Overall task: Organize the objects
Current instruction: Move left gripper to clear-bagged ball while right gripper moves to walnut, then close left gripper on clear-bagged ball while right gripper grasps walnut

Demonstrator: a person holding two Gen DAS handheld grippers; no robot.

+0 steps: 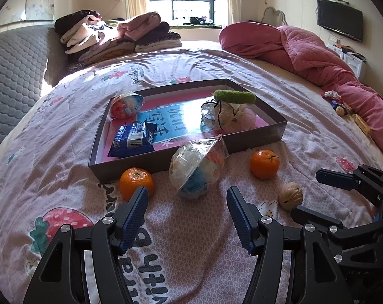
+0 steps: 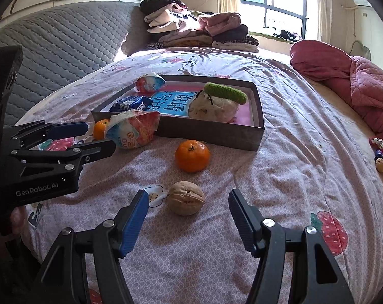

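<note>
Both grippers' jaws wide apart

Bare bedspread (image 2: 305,131) lies open right of the tray (image 2: 211,133), toward the bed's right edge. In front of the tray's near wall, two oranges (image 1: 137,183) (image 2: 192,155), a wrapped ball (image 1: 199,169) and a walnut (image 2: 185,197) crowd the way. The tray's middle is open; a snack pack (image 1: 134,139) and bundle (image 1: 232,116) fill its ends.
</note>
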